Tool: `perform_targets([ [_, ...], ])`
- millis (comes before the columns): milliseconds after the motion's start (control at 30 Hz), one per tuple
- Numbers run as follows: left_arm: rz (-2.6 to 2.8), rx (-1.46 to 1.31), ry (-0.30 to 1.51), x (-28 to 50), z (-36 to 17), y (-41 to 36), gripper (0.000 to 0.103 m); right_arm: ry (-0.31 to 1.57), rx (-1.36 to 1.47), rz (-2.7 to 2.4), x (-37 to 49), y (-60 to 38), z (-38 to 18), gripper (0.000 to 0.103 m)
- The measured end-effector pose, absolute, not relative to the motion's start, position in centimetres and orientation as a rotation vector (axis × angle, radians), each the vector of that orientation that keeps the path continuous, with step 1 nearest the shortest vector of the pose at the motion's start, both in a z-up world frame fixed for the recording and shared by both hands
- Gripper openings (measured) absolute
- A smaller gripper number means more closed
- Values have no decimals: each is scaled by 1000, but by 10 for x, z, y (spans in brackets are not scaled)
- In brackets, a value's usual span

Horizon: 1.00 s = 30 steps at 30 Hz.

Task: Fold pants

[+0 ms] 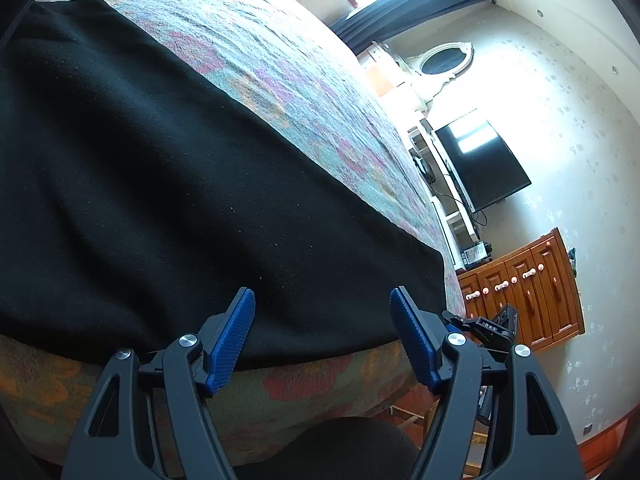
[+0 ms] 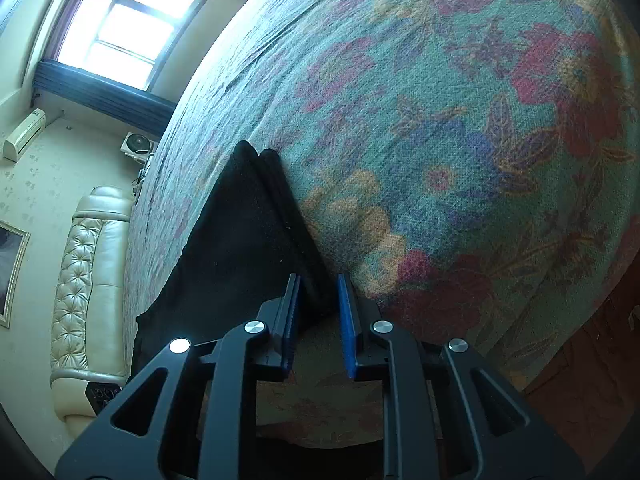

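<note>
- The black pants [image 1: 180, 184] lie flat on the flowered bedspread [image 1: 304, 92], along its near edge, already doubled into layers.
- The left gripper [image 1: 322, 338] stands wide open over the near hem and holds nothing.
- The right gripper [image 2: 318, 320] is narrowed on the corner of the pants; the layered cloth sits between its blue pads [image 2: 345, 320], and they seem to pinch it.
- I judge that the step is taking hold for the next fold; the left must now close on the hem, then both lift together.

Pants [image 1: 160, 184] — matt black fleece cloth.
</note>
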<state>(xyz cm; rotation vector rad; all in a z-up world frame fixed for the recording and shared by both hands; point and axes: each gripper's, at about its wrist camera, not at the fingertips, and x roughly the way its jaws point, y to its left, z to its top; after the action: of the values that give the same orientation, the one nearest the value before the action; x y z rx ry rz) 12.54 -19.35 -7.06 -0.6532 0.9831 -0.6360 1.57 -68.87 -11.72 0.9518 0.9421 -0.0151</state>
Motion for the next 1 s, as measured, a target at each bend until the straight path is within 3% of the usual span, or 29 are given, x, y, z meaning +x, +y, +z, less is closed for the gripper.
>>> perform_targets([
  [33, -638, -660, 985, 126, -71, -193, 70, 925, 979, -18, 13, -694, -114, 25],
  [67, -639, -668, 987, 127, -71, -191, 70, 895, 999, -45, 8, -705, -110, 40],
  [100, -641, -676, 990, 128, -71, -191, 70, 868, 1007, -65, 6, -714, -105, 68],
  [133, -642, -679, 992, 128, -72, -191, 70, 849, 1016, -59, 8, -722, -102, 77],
  [433, -649, -695, 999, 129, -68, -193, 75, 972, 951, 129, 63, -731, -120, 84],
  [633, -638, -714, 999, 126, -65, -186, 79, 908, 895, 196, 65, -724, -94, 79],
  [933, -616, -496, 912, 130, -37, -175, 80, 1047, 850, 266, 101, -695, -105, 82],
  [1000, -607, -434, 889, 134, -31, -173, 84, 1081, 850, 336, 104, -685, -107, 82],
])
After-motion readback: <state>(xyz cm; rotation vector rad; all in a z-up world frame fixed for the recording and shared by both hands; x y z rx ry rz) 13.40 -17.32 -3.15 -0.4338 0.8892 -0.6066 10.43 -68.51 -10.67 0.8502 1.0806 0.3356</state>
